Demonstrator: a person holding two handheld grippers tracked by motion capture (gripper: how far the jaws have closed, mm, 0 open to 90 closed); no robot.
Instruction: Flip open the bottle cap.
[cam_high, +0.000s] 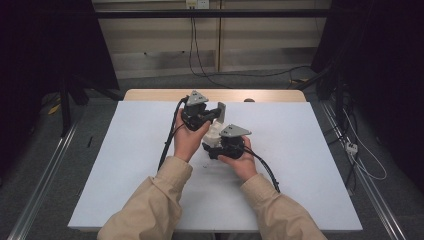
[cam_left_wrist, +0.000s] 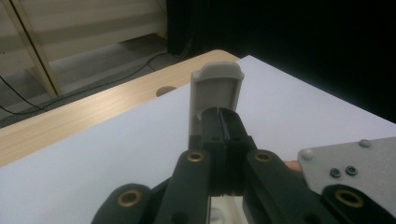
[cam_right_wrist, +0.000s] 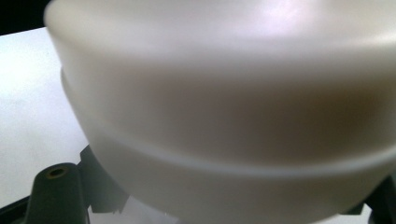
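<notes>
On the left of the high view, the left gripper (cam_high: 212, 114) is held up above the middle of the white table cover (cam_high: 125, 165), its grey three-cornered plate on top and its cable trailing down along the beige sleeve (cam_high: 155, 200). In the left gripper view its black jaws are pressed nearly together, pinching the thin wall of a narrow white flap (cam_left_wrist: 217, 93) that stands upright between them, rounded at its top edge. Beyond the flap lies the wooden table edge (cam_left_wrist: 84, 114) with a round hole in it.

Just right of that, in the centre of the high view, the white plastic container (cam_high: 214, 132) sits between the two grippers, above the cover; the flap looks to belong to it, though the join is hidden.

Further right, the right gripper (cam_high: 212, 148) points leftward at the container's lower part. In the right gripper view the blurred, rounded white body (cam_right_wrist: 233, 116) lies close against the camera, with the jaws clamped on its lower rim
</notes>
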